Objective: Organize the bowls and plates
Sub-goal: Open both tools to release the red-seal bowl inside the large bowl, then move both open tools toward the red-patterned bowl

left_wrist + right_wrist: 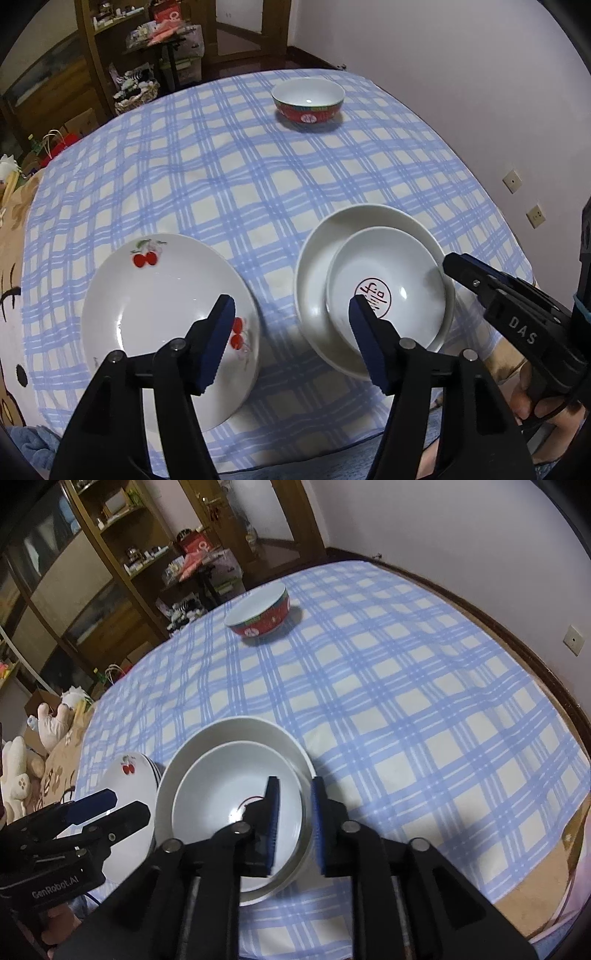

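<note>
My left gripper [291,345] hangs with its jaws apart and empty above the gap between the cherry plate [166,317] and the nested white bowls [373,284], both near the front edge of the surface [221,166]. My right gripper [295,827] straddles the near-right rims of those bowls, jaws slightly apart, pads not pressing as far as I can see. The risk sits there: the small bowl [229,797] lies off-centre inside the large bowl [236,731], so if I drag a pad along the rim while backing off, I may tip or slide the pair toward the edge. The red bowl [308,99] waits well apart, at the far side.
</note>
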{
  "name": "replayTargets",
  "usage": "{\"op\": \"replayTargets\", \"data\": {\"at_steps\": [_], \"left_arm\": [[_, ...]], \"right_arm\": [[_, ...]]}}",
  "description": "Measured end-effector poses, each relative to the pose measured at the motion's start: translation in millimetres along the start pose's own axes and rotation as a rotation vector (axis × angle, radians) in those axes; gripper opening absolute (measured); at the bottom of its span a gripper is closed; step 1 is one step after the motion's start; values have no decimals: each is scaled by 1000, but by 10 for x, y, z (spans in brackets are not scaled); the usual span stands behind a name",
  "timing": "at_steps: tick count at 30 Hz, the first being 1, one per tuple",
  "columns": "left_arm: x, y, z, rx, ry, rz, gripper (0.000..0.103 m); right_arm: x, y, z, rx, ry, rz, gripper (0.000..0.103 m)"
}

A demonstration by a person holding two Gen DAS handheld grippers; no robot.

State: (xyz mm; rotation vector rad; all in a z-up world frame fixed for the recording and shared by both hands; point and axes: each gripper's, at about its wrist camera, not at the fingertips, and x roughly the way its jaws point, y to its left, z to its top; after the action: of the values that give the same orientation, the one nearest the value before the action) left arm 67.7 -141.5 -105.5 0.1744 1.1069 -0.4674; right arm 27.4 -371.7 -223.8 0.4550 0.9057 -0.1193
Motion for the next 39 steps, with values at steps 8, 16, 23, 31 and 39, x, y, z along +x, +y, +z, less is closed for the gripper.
{"op": "replayTargets", "data": {"at_steps": [8, 16, 23, 31, 39], "left_arm": [[-262, 155, 62, -44, -80, -2, 84], [-351, 222, 330, -10, -118, 39, 91], [-338, 264, 674, 19, -126, 62, 91], [-102, 366, 1277, 21, -147, 67, 91], [309, 439, 1869, 24, -132, 66, 91]], "right_arm": [[-272, 101, 75, -34, -107, -17, 79], [-284, 110, 235, -48, -143, -10, 98], [-224, 172, 556, -92, -159, -40, 98], [68, 138, 1190, -85, -160, -6, 99], [481, 194, 1749, -114, -152, -39, 98]]}}
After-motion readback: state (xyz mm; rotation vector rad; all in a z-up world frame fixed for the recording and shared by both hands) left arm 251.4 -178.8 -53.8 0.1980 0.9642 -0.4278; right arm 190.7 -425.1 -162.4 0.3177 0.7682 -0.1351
